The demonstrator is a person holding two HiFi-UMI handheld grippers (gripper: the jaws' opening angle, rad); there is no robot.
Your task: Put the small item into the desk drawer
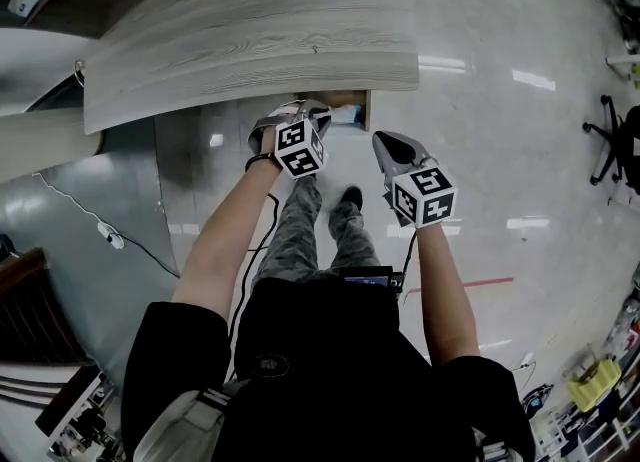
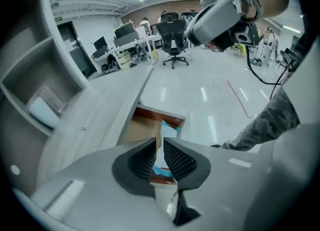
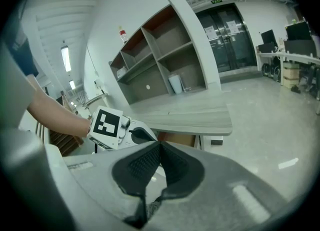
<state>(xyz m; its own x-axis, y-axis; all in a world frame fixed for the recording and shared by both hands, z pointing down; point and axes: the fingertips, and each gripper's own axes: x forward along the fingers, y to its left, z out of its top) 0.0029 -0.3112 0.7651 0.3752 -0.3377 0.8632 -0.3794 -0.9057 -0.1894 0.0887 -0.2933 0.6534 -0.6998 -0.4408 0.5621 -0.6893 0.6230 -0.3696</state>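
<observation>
Two grippers hung in front of a desk (image 1: 250,45) with a pale wood-grain top, each held in one of the person's hands. Under the desk's near edge a drawer (image 1: 362,102) stood pulled out, its brown rim and bare wooden floor showing in the left gripper view.

The left gripper (image 2: 161,142) pointed steeply down at that drawer from above. Its two dark ribbed pads stood close, with only a narrow slit between them, and nothing was pinched there. Through the slit and just above the pads the small item (image 2: 168,129) could be seen: a light blue and white packet with a bit of red at its lower end, lying inside the drawer against the right-hand side, clear of the gripper.

The right gripper (image 3: 160,144) was off to the right of the drawer, over the shiny floor (image 1: 480,60), and pointed less steeply. Its pads met at the tips and held nothing. Past them its camera showed the marker cube (image 3: 106,124) on the left gripper, the desk top, and an open shelf unit (image 3: 165,60) against the wall.

The person's legs (image 1: 300,230) in patterned trousers stood just short of the drawer. A black office chair (image 2: 172,37) stood well away across the room.
</observation>
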